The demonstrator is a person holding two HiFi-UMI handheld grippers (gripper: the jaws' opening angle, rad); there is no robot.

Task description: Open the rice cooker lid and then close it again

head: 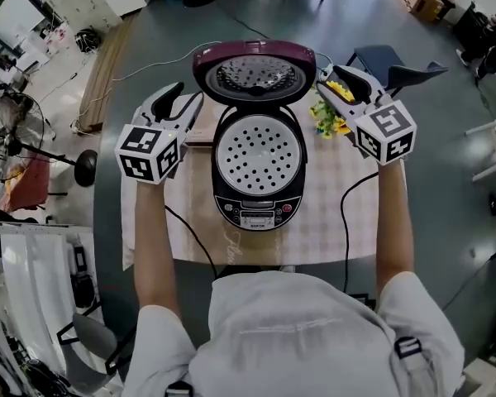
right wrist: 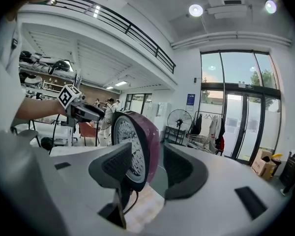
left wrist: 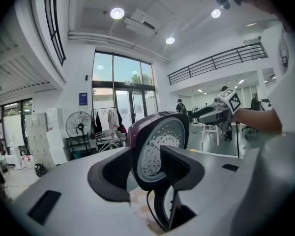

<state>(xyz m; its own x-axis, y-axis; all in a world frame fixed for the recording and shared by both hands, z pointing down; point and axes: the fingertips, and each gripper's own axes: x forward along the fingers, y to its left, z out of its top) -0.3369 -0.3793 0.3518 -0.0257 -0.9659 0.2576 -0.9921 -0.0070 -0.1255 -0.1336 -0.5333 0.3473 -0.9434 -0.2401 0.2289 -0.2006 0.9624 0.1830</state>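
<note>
The rice cooker (head: 259, 172) stands on the table with its maroon lid (head: 254, 74) swung up and back, showing the perforated inner plate. My left gripper (head: 184, 100) is beside the lid's left edge and my right gripper (head: 329, 81) beside its right edge. Both are open with nothing pressed between the pads. In the left gripper view the lid (left wrist: 160, 141) shows edge-on beyond the gap of the left gripper (left wrist: 146, 168). In the right gripper view the lid (right wrist: 137, 141) stands likewise beyond the right gripper (right wrist: 152, 171). I cannot tell whether either gripper touches the lid.
A checked cloth (head: 331, 213) covers the table. Yellow flowers (head: 331, 116) lie under the right gripper. A black cord (head: 345, 213) runs over the table's right side. A blue chair (head: 380, 60) stands beyond the table, a floor fan (head: 8, 131) at the far left.
</note>
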